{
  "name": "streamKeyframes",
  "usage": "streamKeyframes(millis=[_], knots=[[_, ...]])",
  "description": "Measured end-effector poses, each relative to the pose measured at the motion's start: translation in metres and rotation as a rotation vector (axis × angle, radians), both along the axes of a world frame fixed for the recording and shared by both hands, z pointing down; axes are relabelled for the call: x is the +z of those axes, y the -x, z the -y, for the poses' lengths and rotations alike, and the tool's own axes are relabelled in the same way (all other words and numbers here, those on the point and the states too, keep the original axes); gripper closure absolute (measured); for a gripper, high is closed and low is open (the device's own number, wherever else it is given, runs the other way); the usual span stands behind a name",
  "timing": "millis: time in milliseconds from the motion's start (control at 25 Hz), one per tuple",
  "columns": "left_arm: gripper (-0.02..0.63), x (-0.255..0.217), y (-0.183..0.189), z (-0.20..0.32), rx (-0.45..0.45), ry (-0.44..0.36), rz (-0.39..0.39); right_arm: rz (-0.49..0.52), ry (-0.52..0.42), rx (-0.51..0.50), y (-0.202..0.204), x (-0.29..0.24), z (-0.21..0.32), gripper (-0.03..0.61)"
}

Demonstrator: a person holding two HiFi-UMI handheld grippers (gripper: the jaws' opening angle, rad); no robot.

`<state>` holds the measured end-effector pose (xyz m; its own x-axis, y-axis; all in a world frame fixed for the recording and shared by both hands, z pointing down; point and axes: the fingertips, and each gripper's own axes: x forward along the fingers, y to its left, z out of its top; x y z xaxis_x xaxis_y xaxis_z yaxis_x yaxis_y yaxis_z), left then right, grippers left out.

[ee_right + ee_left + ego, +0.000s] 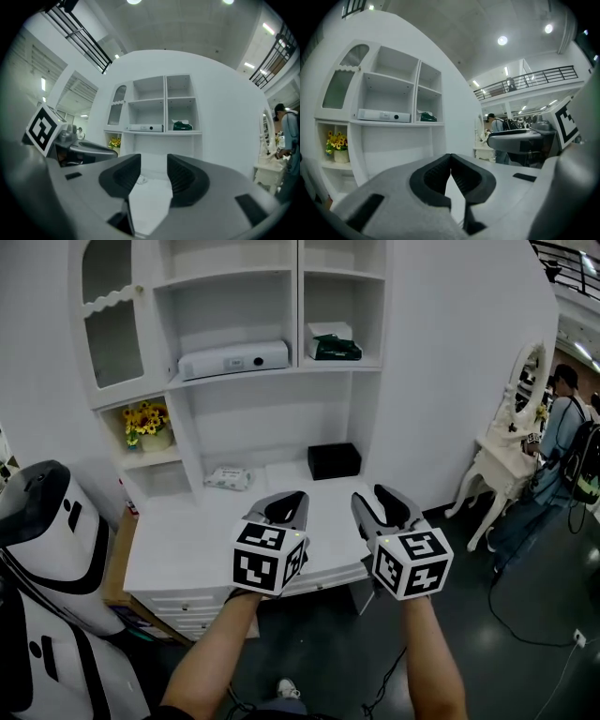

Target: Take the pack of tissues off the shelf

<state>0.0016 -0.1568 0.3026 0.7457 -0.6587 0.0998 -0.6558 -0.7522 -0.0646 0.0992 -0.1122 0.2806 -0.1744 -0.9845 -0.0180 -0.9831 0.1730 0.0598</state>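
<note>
The left tongs (286,504) are pressed together and empty, above the white counter (187,549); the right tongs (384,501) stand spread with nothing between them; the pack of tissues (228,478) lies at the back of the counter, at eleven o'clock from the left tongs, well apart; a black box (334,461) sits at its three o'clock.

**Bright even light, heavy fisheye**

Round ceiling lights (502,40) give soft, nearly shadowless light on the white shelf (244,423). Head view is sharp. Both gripper views bend hard and go black at the corners. The near foreground looks a bit soft, maybe out of focus.
</note>
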Motion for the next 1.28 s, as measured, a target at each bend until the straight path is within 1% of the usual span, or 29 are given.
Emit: streamKeyframes(millis=[120,240,320,520,760,880,960,1160,1280], knots=[[0.61,0.0,-0.003,0.043,0.011,0.008,0.0,-0.004,0.001,0.006,-0.004,-0.006,0.042,0.402],[0.609,0.002,-0.005,0.082,0.019,0.022,-0.004,-0.017,0.005,0.012,-0.007,-0.009,0.078,0.367],[0.609,0.002,-0.005,0.103,0.026,0.021,-0.001,-0.02,0.006,0.015,-0.007,-0.011,0.101,0.336],[0.61,-0.005,-0.003,0.147,0.038,0.004,0.004,-0.027,0.01,0.016,-0.002,-0.016,0.15,0.307],[0.609,-0.014,-0.007,0.18,0.058,0.011,-0.029,-0.031,0.004,0.025,-0.007,-0.028,0.184,0.259],[0.609,-0.018,-0.01,0.19,0.06,0.002,-0.031,-0.035,-0.005,0.027,-0.013,-0.036,0.196,0.218],[0.609,-0.021,-0.013,0.197,0.061,-0.002,-0.032,-0.043,-0.017,0.025,-0.017,-0.043,0.205,0.206],[0.609,-0.029,-0.019,0.219,0.042,-0.012,-0.043,-0.076,-0.044,0.012,-0.031,-0.057,0.226,0.195],[0.609,-0.035,-0.031,0.235,0.026,-0.023,-0.042,-0.099,-0.059,-0.004,-0.045,-0.067,0.244,0.195]])
